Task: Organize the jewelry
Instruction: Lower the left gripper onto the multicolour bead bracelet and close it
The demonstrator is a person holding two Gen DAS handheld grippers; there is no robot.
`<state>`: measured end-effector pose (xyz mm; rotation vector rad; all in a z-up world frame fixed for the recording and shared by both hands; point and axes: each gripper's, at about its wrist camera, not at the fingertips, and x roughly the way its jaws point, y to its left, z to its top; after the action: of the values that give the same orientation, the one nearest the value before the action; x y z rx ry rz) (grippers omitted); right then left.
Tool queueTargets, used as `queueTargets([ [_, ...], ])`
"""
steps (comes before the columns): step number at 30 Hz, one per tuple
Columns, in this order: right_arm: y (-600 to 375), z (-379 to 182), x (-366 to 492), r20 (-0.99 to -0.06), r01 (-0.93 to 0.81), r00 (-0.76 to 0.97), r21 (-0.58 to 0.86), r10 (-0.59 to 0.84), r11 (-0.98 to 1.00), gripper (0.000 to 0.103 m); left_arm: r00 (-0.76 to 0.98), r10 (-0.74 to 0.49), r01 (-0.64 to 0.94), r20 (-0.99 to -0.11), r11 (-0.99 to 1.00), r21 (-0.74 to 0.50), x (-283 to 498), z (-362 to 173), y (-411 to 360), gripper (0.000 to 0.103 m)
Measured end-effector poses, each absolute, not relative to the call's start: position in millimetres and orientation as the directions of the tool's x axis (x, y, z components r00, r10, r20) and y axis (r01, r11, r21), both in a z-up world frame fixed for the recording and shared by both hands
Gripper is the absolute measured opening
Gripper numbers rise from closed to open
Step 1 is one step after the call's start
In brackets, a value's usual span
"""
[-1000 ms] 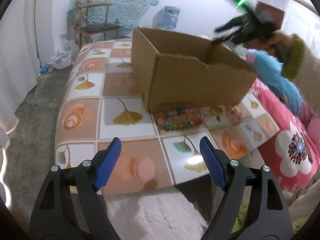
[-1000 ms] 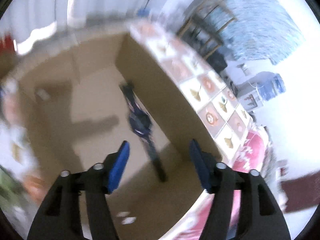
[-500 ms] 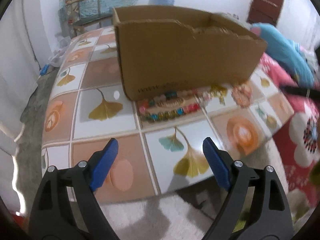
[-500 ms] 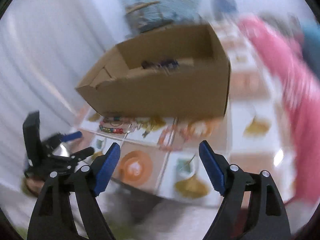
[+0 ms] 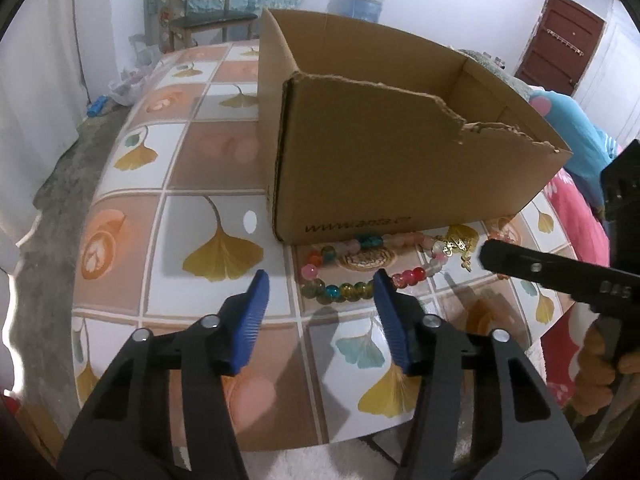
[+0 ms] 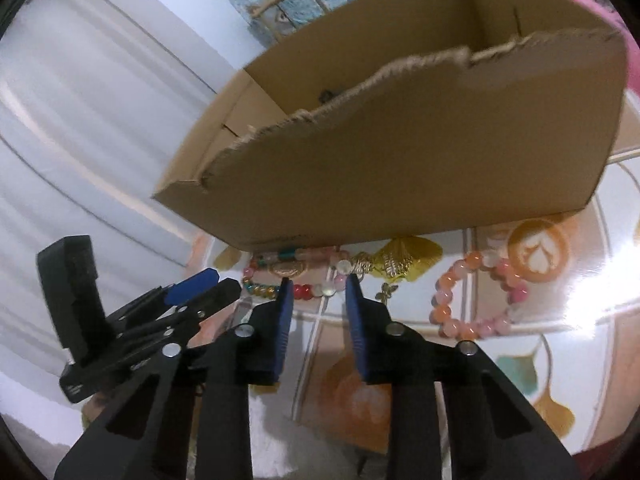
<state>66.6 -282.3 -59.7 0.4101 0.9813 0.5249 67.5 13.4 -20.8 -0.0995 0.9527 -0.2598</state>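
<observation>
- Multicoloured bead bracelet: lies on the table against the cardboard box, just ahead of my left gripper and right gripper; both jaws closing, nothing pinched.
- Table: ginkgo-leaf tiles; chair behind.
- Box interior: mostly hidden.
</observation>
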Motion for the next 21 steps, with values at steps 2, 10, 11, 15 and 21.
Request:
queueTargets([
  [2, -279, -64, 71, -0.686, -0.221, 0.448, 0.537, 0.574, 0.814, 0.022, 0.535, -0.273, 0.179, -0.799, 0.962, -0.209, 73, -24, 15, 0.044],
  [10, -267, -71, 78, -0.725, -0.21, 0.439, 0.492, 0.531, 0.845, 0.018, 0.497, -0.282, 0.175, -0.821, 0.959, -0.224, 88, -33, 17, 0.031],
  [11, -265, -71, 78, -0.728, -0.209, 0.437, 0.488, 0.527, 0.847, 0.017, 0.497, -0.279, 0.177, -0.821, 0.959, -0.219, 89, -33, 16, 0.029],
  [15, -259, -72, 82, -0.742, -0.205, 0.427, 0.477, 0.517, 0.854, 0.014, 0.494, -0.278, 0.182, -0.824, 0.96, -0.214, 92, -33, 14, 0.027],
  [21, -245, -74, 90, -0.759, -0.208, 0.414, 0.458, 0.502, 0.864, 0.014, 0.49, -0.276, 0.184, -0.827, 0.96, -0.212, 96, -33, 14, 0.027],
])
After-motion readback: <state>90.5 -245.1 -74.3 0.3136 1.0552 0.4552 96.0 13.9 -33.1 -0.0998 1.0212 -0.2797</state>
